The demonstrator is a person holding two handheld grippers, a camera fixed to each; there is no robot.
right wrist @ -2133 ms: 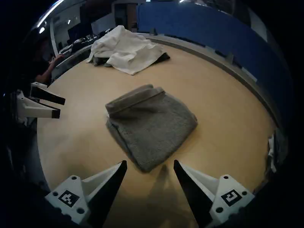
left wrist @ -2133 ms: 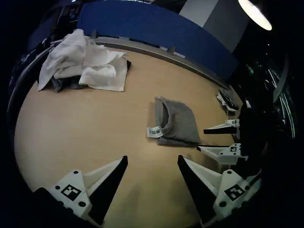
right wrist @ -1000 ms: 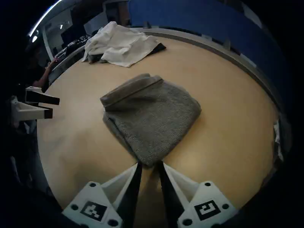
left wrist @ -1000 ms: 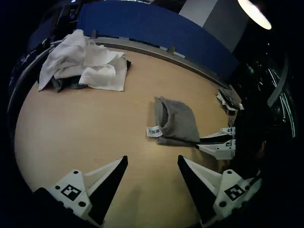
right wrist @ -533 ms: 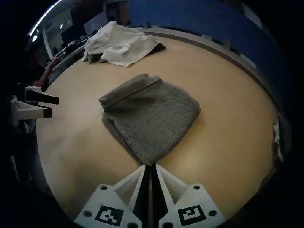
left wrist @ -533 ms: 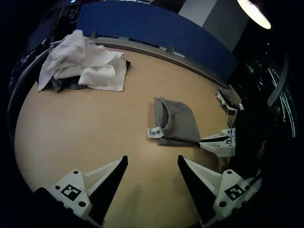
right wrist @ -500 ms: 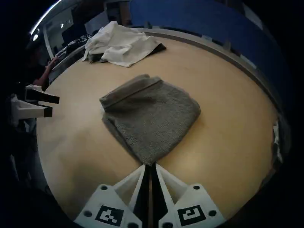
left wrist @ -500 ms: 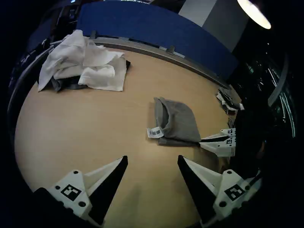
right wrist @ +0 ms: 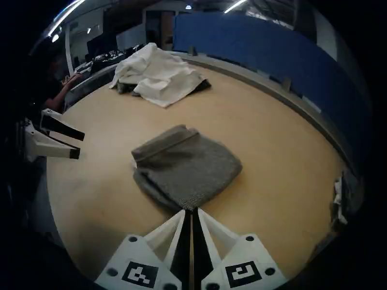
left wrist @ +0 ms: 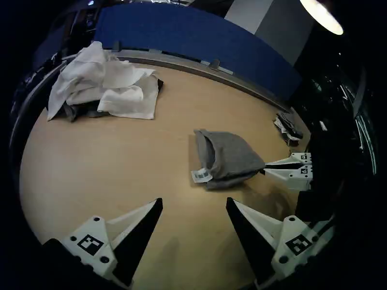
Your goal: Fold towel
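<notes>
Mid-table: grey towel (right wrist: 186, 166), already folded down to a thick compact packet, rolled edge on its far left side. Clamped on the near corner by right gripper (right wrist: 192, 212), fingers pressed together with terry between them. From the left gripper view, that corner slightly off the wooden table (left wrist: 96, 159), shadow under it. Reads as lifting or dragging the packet, not starting another fold. Corner pinch probably chosen to keep the layers stacked while moving. Risk: packet opening up if only the top ply is caught. Can't tell how many plies in the pinch.

Nearer than the towel and well apart from it: left gripper (left wrist: 193, 203), spread wide, holding nothing, hovering over bare table. Probably parked clear to avoid snagging the packet, and ready to support the loose side if needed.

Far left, close to the blue partition (left wrist: 193, 36): white linen pile (left wrist: 104, 87), bunched up, something dark grey underneath. Looks like unfolded pieces kept away from the work area. At the far right table edge: small grey-and-white heap (left wrist: 288, 126), too small to identify.

Writing: white tag (left wrist: 200, 175) sticking out at the towel's near left corner, barcode-style print, nothing legible. Square black-and-white fiducial markers (left wrist: 91, 243) on the gripper fingers, no letters. No brand visible anywhere.
</notes>
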